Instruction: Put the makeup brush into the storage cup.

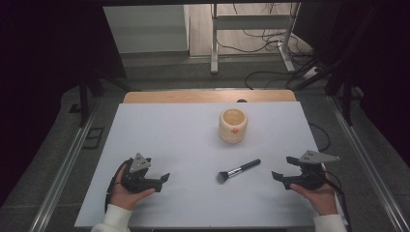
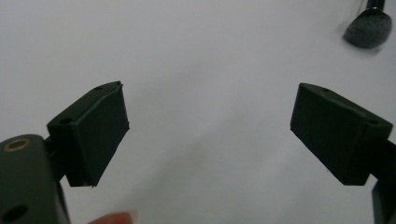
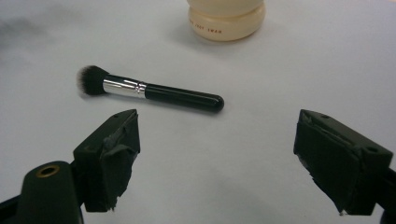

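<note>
Right hand-held gripper (image 1: 281, 178) — lower right of the high view, resting low over the table (image 1: 159, 130), jaws spread wide and empty. Left hand-held gripper (image 1: 164, 179) — lower left of that view, likewise released, nothing between its jaws.

Makeup brush (image 1: 238, 170) — black handle, silver ferrule, dark bristles; lies flat on the table between the two hand-held grippers, nearer the right one but apart from it. Handle tip points to the upper right of the high view, bristles to the lower left. In the right gripper view it lies crosswise just beyond the jaws, bristles at left; in the left gripper view its bristle head shows at the upper right corner.

Cream cup (image 1: 233, 125) — upright, above the brush in the high view, well apart from both hand-held grippers; small orange mark on its side. Dark lettering near its base in the right gripper view, too small to read.

Room — bare white surface around the brush on all sides; the table's near edge runs just below the hands.
</note>
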Motion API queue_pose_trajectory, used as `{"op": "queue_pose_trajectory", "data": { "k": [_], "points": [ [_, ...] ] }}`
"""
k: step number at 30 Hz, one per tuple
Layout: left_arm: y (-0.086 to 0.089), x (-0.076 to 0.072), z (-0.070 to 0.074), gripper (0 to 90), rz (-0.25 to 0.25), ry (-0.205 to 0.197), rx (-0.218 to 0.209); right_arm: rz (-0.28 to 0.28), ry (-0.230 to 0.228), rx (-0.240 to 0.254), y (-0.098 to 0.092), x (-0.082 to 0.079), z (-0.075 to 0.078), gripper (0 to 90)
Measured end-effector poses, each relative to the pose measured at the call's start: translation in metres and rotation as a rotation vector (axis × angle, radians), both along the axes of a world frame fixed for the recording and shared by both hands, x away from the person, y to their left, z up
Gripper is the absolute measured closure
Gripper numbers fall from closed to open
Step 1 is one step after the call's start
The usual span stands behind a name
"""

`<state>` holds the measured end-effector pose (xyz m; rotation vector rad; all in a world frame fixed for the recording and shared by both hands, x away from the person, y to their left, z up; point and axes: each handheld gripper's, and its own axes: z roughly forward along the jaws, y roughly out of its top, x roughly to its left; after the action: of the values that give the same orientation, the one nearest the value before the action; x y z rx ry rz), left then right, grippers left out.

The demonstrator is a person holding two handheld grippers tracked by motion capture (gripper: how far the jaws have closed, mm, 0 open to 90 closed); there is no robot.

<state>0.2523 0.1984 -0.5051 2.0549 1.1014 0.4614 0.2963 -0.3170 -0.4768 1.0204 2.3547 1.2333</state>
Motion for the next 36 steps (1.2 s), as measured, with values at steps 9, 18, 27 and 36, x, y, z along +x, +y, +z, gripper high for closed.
{"op": "queue_pose_trajectory", "data": {
  "k": [9, 18, 27, 36],
  "points": [
    [0.003, -0.004, 0.000, 12.0, 0.015, 0.001, -0.001, 0.013, 0.011, -0.031, 0.002, 0.004, -0.003, 14.8],
    [-0.005, -0.001, 0.000, 11.5, -0.013, -0.003, 0.018, 0.014, 0.011, -0.064, 0.004, -0.003, -0.005, 13.6],
    [-0.006, 0.000, -0.003, 10.9, -0.032, 0.015, 0.024, 0.019, 0.023, -0.081, 0.004, 0.001, -0.005, 10.1],
    [-0.003, -0.004, -0.001, 10.4, -0.023, 0.016, 0.022, 0.032, 0.008, -0.101, 0.007, 0.003, -0.001, 11.1]
  ]
}}
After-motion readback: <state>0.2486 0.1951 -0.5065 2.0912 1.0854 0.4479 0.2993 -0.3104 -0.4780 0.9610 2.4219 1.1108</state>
